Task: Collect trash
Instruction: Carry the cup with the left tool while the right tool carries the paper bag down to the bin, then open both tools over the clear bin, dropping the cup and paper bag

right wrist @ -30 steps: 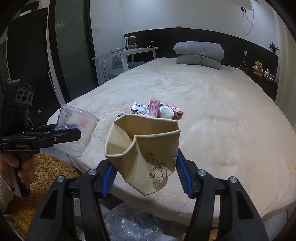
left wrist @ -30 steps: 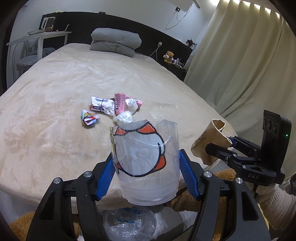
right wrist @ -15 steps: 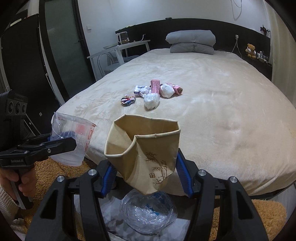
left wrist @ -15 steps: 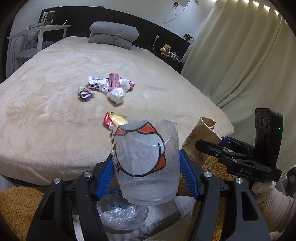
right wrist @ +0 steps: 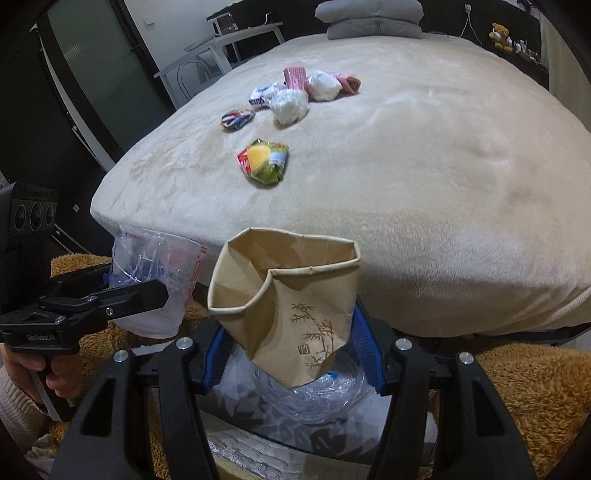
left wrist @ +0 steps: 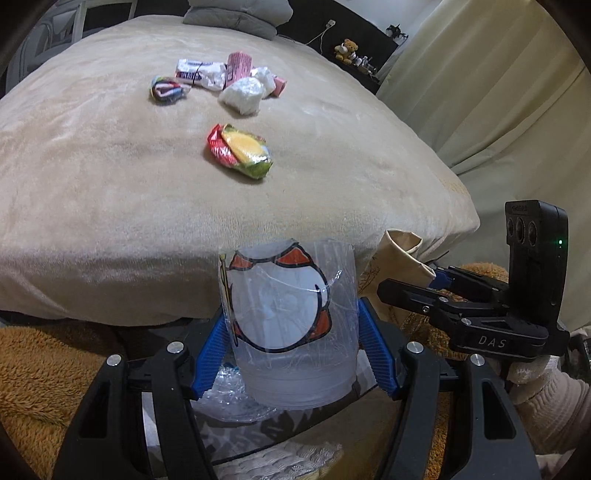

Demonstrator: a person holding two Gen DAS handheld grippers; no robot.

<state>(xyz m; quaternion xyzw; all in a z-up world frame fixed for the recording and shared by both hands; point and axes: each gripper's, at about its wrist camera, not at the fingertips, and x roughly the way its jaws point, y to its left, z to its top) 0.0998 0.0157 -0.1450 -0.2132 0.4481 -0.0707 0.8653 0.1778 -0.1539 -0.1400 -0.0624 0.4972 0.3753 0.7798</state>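
Note:
My left gripper (left wrist: 293, 354) is shut on a crushed clear plastic cup (left wrist: 291, 325) with an orange and black print; it also shows in the right wrist view (right wrist: 155, 284). My right gripper (right wrist: 291, 350) is shut on a crumpled tan paper cup (right wrist: 291, 306) with a bamboo print, seen at the right in the left wrist view (left wrist: 397, 254). Both cups hang past the foot of the bed, above a bin lined with a clear plastic bag (right wrist: 317, 395). More trash lies on the bed: a red-yellow-green wrapper (left wrist: 240, 151), a white wad (left wrist: 242, 94), and several wrappers behind it.
The beige bed (left wrist: 92, 184) fills the view ahead, with grey pillows (right wrist: 369, 14) at its head. An orange fluffy rug (right wrist: 535, 387) covers the floor. A curtain (left wrist: 498, 92) hangs on the right and a white desk with a chair (right wrist: 207, 55) stands on the left.
Both grippers have moved back and down off the bed with their cups, and now hang over the lined bin. The red-yellow-green wrapper has come into view on the bed.

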